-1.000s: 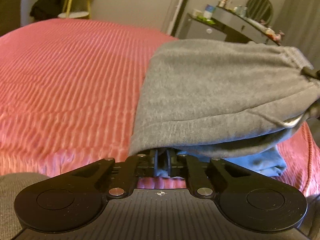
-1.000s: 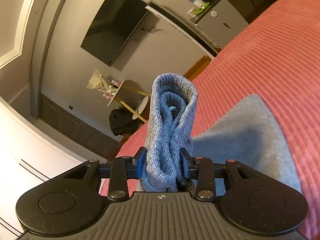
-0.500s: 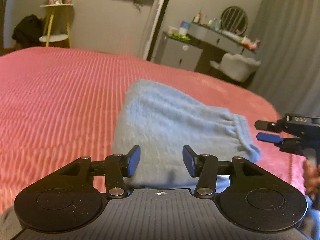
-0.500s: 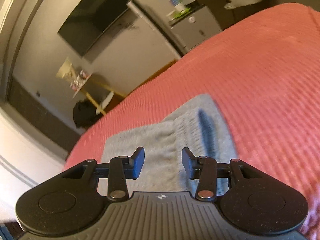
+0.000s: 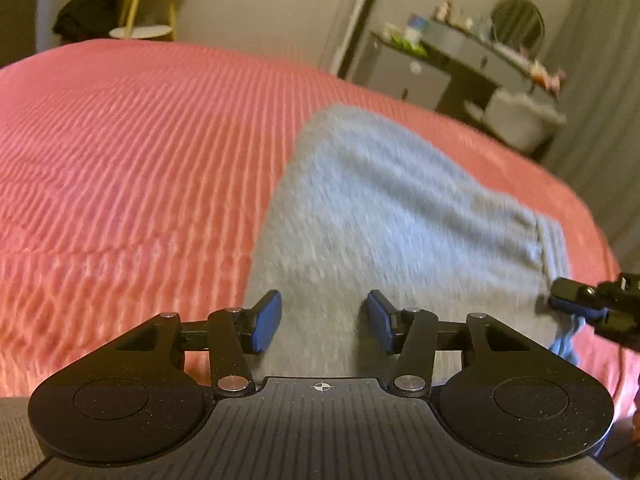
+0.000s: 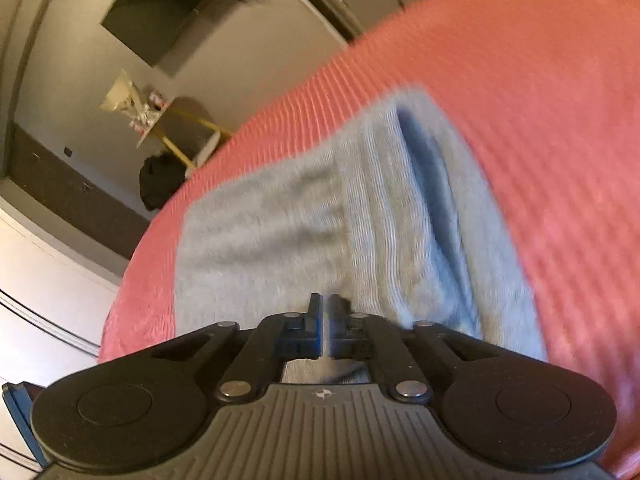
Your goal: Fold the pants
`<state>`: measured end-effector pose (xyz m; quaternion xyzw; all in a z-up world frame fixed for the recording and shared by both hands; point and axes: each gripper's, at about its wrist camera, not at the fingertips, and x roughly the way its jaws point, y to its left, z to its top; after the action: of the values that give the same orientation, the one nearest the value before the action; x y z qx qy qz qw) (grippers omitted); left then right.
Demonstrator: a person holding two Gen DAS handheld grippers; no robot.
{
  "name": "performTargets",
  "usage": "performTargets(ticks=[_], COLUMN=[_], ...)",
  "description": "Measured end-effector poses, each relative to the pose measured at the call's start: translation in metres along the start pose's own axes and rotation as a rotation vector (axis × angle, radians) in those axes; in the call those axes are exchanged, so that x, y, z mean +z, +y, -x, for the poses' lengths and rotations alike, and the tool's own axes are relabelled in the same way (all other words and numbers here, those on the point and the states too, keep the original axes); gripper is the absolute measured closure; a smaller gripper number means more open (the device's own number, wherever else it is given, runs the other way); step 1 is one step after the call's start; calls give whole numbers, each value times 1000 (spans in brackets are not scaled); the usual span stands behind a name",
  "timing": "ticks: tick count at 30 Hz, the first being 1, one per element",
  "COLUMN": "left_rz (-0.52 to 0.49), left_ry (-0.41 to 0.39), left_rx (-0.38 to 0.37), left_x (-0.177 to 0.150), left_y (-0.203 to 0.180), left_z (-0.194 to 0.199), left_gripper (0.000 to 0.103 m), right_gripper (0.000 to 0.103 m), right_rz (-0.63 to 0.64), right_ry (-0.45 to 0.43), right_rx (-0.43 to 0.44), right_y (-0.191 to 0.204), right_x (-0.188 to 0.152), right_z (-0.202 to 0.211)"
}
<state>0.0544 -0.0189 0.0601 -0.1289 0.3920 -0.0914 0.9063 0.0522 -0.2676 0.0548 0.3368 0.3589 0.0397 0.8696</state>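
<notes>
Folded grey pants (image 5: 384, 216) lie on a red bedspread (image 5: 128, 168), filling the centre and right of the frame. The left gripper (image 5: 324, 320) hovers at the lower centre, wide open, holding nothing. The right gripper (image 6: 325, 320) has its jaws pressed together; whether cloth is pinched is unclear. Lifting with cloth pinched could drag the fold open.
</notes>
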Motion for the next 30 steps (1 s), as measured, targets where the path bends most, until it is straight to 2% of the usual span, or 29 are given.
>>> performTargets(ticks=[1, 3, 6, 10, 12, 14, 15, 16, 17, 18, 21, 23, 27, 30], left_rz=[17, 53, 46, -33, -26, -15, -6, 10, 28, 46, 64, 57, 18, 16], left_ry=[-18, -39, -21, 19, 17, 17, 23, 26, 29, 39, 71, 109, 163, 198], left_rx=[-11, -79, -128, -4, -9, -23, -32, -44, -53, -66, -108, -125, -152, -160], left_x=[1, 4, 6, 5, 5, 7, 9, 11, 13, 16, 23, 29, 44, 54], left_y=[2, 8, 7, -1, 2, 4, 6, 9, 12, 15, 19, 20, 16, 16], left_z=[2, 4, -3, -22, -22, -22, -22, -23, -25, -29, -36, -44, -57, -71], left_gripper=[49, 48, 45, 40, 37, 36, 34, 33, 31, 30, 23, 21, 14, 9], right_gripper=[87, 84, 83, 84, 83, 78, 58, 42, 9, 4, 4, 4, 4, 4], right_rz=[-6, -11, 3, 6, -20, -24, -26, -19, -4, 17, 12, -12, -74, -51], right_ry=[-15, -42, -23, -42, -49, -77, -91, -100, -97, -89, -17, 15, 100, 139], right_rx=[7, 2, -6, -25, -26, -33, -44, -60, -95, -117, -110, -113, -31, -9], right_y=[0, -3, -7, -10, -9, -13, -16, -19, -21, -23, -36, -46, -61, -59], right_x=[4, 9, 11, 9, 11, 18, 20, 22, 24, 25, 30, 33, 41, 46], right_z=[2, 6, -1, -9, -8, -3, 1, 3, 5, 5, -6, -17, -38, -49])
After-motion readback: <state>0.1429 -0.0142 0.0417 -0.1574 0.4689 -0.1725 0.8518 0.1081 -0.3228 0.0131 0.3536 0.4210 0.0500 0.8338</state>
